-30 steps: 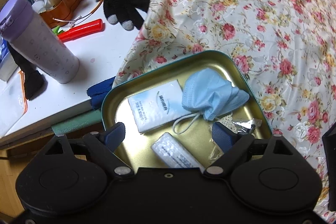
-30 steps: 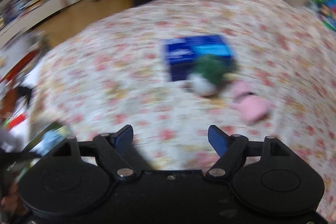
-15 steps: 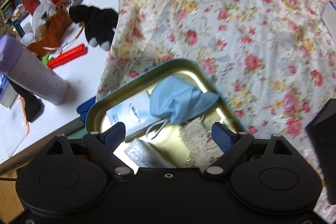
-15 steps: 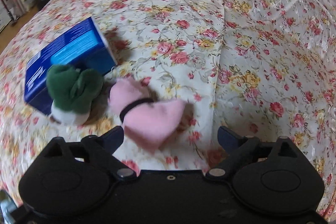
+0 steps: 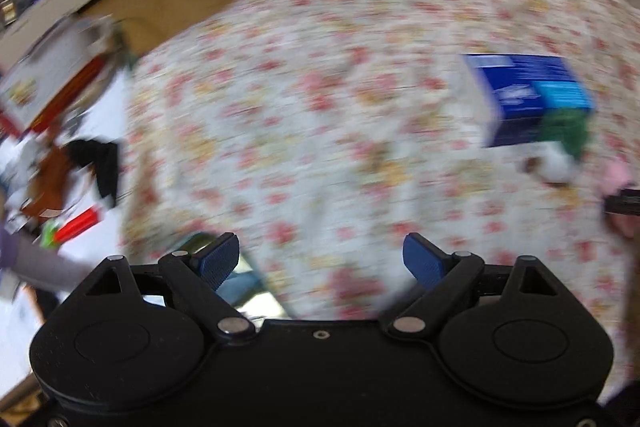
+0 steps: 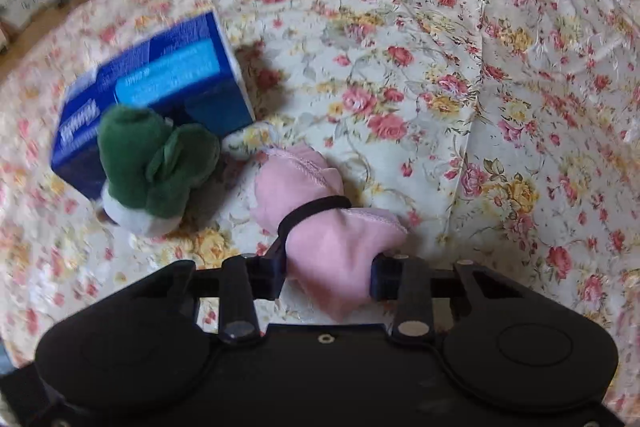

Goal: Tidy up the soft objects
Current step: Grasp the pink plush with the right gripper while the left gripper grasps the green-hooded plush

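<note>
The right tongs (image 6: 326, 277) are clenched on a pink cloth bundle (image 6: 332, 223), one finger pressing each side of its near end. A black elastic band (image 6: 308, 213) cinches the bundle around its middle, and the bundle lies on the flowered bedspread (image 6: 460, 75) with its far end pointing away from the tongs. Just beside it, to the left in the right wrist view, sits a green and white plush toy (image 6: 154, 167), close to the bundle, though contact cannot be judged. The toy leans against a blue box (image 6: 160, 87) that rests tilted on the bedspread behind it.

The left tongs (image 5: 322, 259) are released, their blue fingertips (image 5: 220, 259) spread wide with nothing between them, hanging over the same bedspread (image 5: 320, 107). This view is heavily blurred. The blue box (image 5: 528, 95) shows at the right, with the green toy (image 5: 568, 131) in front of it and a sliver of the pink bundle (image 5: 616, 175) at the far right edge. A corner of a metal tin (image 5: 240, 287) peeks out below the left finger; its contents cannot be made out. To the left, a white worktop (image 5: 108, 115) carries a red tool handle (image 5: 78, 225), a black glove (image 5: 98, 163) and other clutter too smeared to name.
</note>
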Demonstrator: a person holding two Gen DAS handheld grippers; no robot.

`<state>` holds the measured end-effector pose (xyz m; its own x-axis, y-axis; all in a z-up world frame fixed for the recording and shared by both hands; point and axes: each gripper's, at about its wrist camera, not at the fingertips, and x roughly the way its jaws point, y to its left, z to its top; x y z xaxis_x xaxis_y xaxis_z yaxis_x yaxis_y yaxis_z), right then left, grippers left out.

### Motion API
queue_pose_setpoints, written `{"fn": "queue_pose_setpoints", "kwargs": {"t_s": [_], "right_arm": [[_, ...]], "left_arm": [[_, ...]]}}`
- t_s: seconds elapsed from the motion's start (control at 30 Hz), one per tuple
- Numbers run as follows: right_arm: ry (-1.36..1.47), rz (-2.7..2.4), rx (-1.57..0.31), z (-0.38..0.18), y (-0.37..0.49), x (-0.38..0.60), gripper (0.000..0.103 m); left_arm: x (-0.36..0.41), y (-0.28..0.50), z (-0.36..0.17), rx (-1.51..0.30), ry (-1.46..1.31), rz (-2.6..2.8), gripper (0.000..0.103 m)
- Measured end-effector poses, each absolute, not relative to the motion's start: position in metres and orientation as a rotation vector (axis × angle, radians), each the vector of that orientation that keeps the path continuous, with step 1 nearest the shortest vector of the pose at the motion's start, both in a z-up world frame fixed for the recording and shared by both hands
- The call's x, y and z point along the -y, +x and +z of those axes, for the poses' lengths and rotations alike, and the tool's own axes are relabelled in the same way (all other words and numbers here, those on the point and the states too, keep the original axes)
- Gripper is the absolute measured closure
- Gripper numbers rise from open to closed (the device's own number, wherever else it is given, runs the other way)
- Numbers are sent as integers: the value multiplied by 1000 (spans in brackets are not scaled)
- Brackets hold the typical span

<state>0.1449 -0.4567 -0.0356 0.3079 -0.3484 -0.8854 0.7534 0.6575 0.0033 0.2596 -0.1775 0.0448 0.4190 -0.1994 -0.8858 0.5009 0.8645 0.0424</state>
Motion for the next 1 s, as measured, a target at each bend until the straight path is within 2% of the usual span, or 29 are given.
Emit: {"fn": "queue_pose_setpoints", "kwargs": {"t_s": [0.2,0.43,0.83,0.87,0.97,1.0], "right_arm": [[638,-770,-925,-29,111,488,71],[742,-829,-859,-32,89,514,70],[733,-877,-834,-38,87,522,70],[728,-879,-835,-39,88,522,70],[707,-886,-839,-40,91,522,71],[699,-889,-839,-41,92,521,71]], "left_arm": [[268,243,46,-1032,434,-582,16],[348,235,15,-1050,514,-657,16],[397,248,-26,-1052,529,-628,16],[399,250,-30,-1062,521,-626,19],[399,258,-36,-1122,467,-668,48],[397,261,-37,-1150,441,-667,49]]}}
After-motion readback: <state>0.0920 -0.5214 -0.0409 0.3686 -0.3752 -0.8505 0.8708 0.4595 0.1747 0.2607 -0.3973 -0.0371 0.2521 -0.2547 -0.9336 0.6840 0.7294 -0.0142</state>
